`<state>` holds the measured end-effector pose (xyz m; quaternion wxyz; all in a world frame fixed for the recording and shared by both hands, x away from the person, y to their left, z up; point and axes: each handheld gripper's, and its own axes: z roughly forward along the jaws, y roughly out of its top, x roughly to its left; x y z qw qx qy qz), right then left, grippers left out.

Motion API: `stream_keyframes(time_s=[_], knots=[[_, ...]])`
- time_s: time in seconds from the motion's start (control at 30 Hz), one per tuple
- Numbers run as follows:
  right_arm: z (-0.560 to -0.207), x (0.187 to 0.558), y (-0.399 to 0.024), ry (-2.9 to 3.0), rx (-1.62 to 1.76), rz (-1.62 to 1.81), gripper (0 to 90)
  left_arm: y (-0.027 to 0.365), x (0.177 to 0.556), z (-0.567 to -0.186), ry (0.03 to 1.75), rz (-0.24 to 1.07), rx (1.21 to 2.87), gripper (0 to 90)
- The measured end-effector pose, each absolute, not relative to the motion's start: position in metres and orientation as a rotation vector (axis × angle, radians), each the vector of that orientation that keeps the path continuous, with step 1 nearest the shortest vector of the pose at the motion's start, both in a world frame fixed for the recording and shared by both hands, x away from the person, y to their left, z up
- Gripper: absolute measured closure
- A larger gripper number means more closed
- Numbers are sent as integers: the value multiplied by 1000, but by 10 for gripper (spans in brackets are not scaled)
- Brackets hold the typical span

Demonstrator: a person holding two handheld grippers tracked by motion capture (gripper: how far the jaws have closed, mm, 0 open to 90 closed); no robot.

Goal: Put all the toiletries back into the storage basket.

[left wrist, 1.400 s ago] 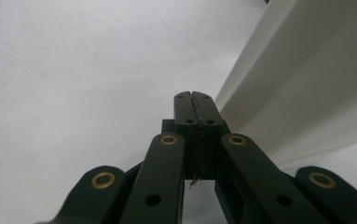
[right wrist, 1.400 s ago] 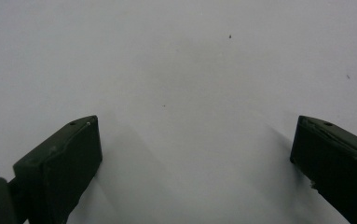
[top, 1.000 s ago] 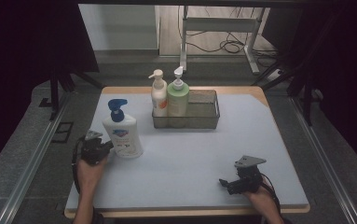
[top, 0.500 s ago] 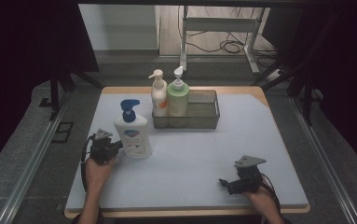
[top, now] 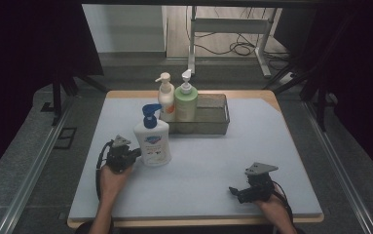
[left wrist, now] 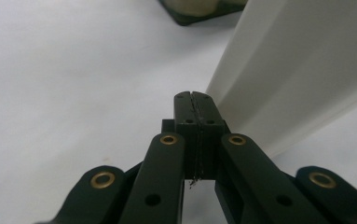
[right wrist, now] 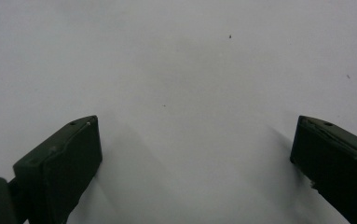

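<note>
White plastic and a blue pump top mark the soap bottle (top: 152, 140) that stands upright on the pale grey worktop (top: 213, 165), left of the middle and just in front of a dark mesh basket (top: 212, 117). The left tongs (top: 134, 154), held in a person's left hand (top: 112, 176) that comes in from the near edge, lie low against the bottle's left side. In the left gripper view the left tongs are pressed together with nothing between them, and their closed tip sits right at the white wall of the bottle (left wrist: 302, 70) — this reads as a nudge from the side, not a pinch, likely because the bottle's body is too broad for a sure grip. The bottle is not yet in the basket, and its base rests flat on the worktop. Inside the basket, at its left end, stand two more pump bottles side by side: a cream one (top: 165, 100) and a pale green one (top: 186, 101). The right half of the basket looks free, so that is the probable spot for the white bottle. The right tongs (top: 234, 191) rest near the front right of the worktop, well apart from everything — in the right gripper view they are spread wide over bare surface, pinching nothing, seemingly parked out of the way.
</note>
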<state>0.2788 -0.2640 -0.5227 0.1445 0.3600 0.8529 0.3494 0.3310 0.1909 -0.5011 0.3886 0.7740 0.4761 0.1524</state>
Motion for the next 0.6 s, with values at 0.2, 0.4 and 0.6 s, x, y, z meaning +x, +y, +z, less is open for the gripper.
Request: stream_keyframes(time_s=[0.2, 0.4, 0.6], knots=[[-523, 279, -264, 2458, 1037, 1008, 14, 173, 328, -499, 1166, 381, 2005, 894], [-523, 279, -264, 2458, 1037, 1008, 14, 163, 325, -500, 1134, 367, 2032, 894], [-523, 279, -264, 2458, 1037, 1008, 14, 156, 322, -501, 1108, 351, 2048, 894]])
